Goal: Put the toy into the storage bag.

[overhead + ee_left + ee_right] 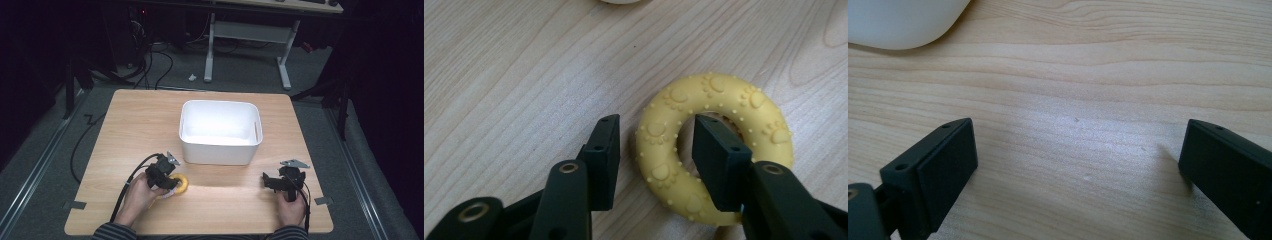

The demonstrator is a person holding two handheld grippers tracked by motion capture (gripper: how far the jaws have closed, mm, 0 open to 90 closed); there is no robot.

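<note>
My left gripper (656, 165) straddles one side of the yellow rubber paw-print ring (714, 145) lying at the near left of the wooden table (125, 125). One jaw sits in its hole, apparently not yet pinching. Lifting and probably dropping it into the white plastic bin (220, 132) remain; my right gripper (1073, 170) gapes wide, empty.

One yellow rubber ring (714, 150), studded with paw prints, lies on the counter (130, 130). One white bin (220, 131) stands on that same counter. There are two hand-held grippers: the left hand-held gripper (654, 160) and the right hand-held gripper (1073, 165), each with two black jaws. Two hands hold them, one apiece. On the floor beyond the counter stands one white desk frame (250, 40).
</note>
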